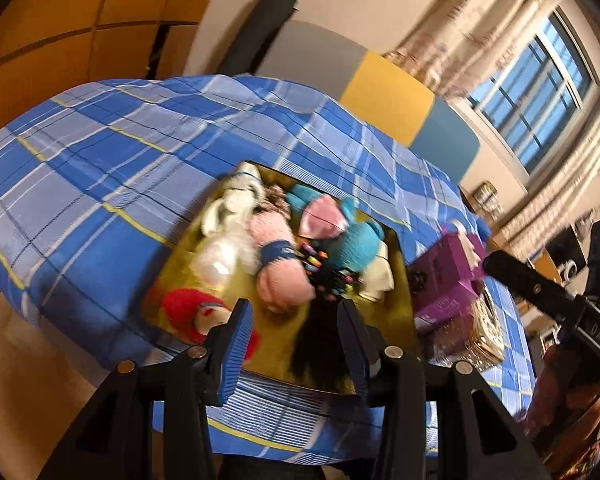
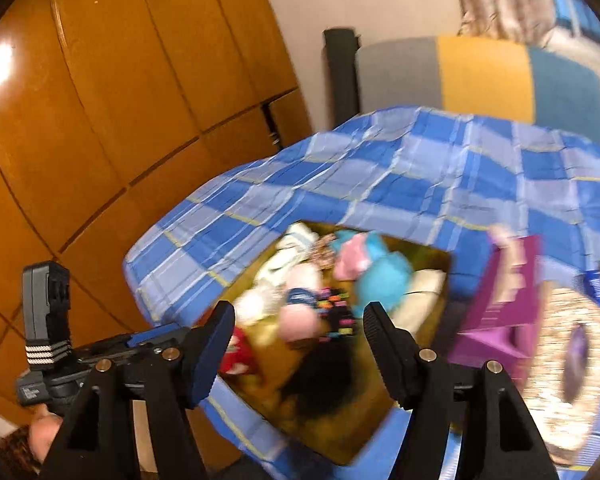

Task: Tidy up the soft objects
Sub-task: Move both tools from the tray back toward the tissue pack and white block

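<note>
Sorting looks well along: most of the soft toys already lie in the yellow-lined box (image 1: pixel 188 248) set on the blue checked cloth (image 1: pixel 100 152). Beyond the left gripper (image 1: pixel 296 344) fingers sit a white plush (image 1: pixel 230 220), a pink plush (image 1: pixel 280 268) with a blue band, a turquoise plush (image 1: pixel 352 236) and a cream cushion (image 1: pixel 380 276); a red plush (image 1: pixel 188 308) lies just past its left finger, and a black furry mass (image 1: pixel 316 340) fills the gap between the fingers from this view. Both pairs of jaws stand apart with nothing clamped; the right gripper (image 2: pixel 300 344) hovers released above the same box, blurred by motion.

Judging by this, the step in hand is the pause between placements. Next comes fetching whatever soft item remains outside, likely to the right of the right fingers, where a purple carton (image 2: pixel 504 308) and a glittery round thing (image 2: pixel 568 344) stand on the cloth; what they are exactly I cannot tell. Obstacles: the carton crowds the box's right wall, and the box is nearly full.
</note>
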### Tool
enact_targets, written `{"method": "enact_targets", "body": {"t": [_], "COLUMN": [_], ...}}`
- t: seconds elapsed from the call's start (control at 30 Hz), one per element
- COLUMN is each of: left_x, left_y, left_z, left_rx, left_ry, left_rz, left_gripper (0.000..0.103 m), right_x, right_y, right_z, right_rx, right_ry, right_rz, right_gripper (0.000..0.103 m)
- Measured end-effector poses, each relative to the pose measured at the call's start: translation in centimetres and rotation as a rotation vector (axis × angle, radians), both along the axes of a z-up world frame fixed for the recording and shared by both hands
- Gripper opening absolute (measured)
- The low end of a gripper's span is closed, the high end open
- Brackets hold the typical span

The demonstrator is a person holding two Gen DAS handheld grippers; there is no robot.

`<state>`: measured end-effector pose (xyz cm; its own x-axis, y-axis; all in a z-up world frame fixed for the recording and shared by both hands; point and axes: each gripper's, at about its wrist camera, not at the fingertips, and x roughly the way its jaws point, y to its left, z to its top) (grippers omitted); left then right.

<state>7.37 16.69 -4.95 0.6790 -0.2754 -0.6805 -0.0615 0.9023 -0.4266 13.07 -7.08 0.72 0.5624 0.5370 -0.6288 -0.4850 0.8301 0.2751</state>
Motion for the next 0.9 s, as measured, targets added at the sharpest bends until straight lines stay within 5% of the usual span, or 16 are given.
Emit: {"method": "enact_targets", "body": {"t": [0.37,0.77,0.9], "left_x": [1.0,2.8,4.4], "left_y": [-6.3,-16.5,-21.2], "left_z": [0.4,3.3,5.0], "left_rx": [0.011,0.037,0.007], "left_ry": [0.012,-0.009,-0.01], "left_rz": [-0.139,-0.364,-0.461], "left_gripper": [0.044,0.046,0.061], "right_x": [-0.6,1.9,3.2], "right_y": [-13.6,-30.2,-33.6], "right_z": [1.1,-4.9,-7.2], "right_rx": [-0.002,-0.056,-0.111], "right_ry": [-0.048,0.094,0.139], "right_rz": [-0.3,-0.638,-0.671], "right_gripper": [0.068,0.068,0.068]}}
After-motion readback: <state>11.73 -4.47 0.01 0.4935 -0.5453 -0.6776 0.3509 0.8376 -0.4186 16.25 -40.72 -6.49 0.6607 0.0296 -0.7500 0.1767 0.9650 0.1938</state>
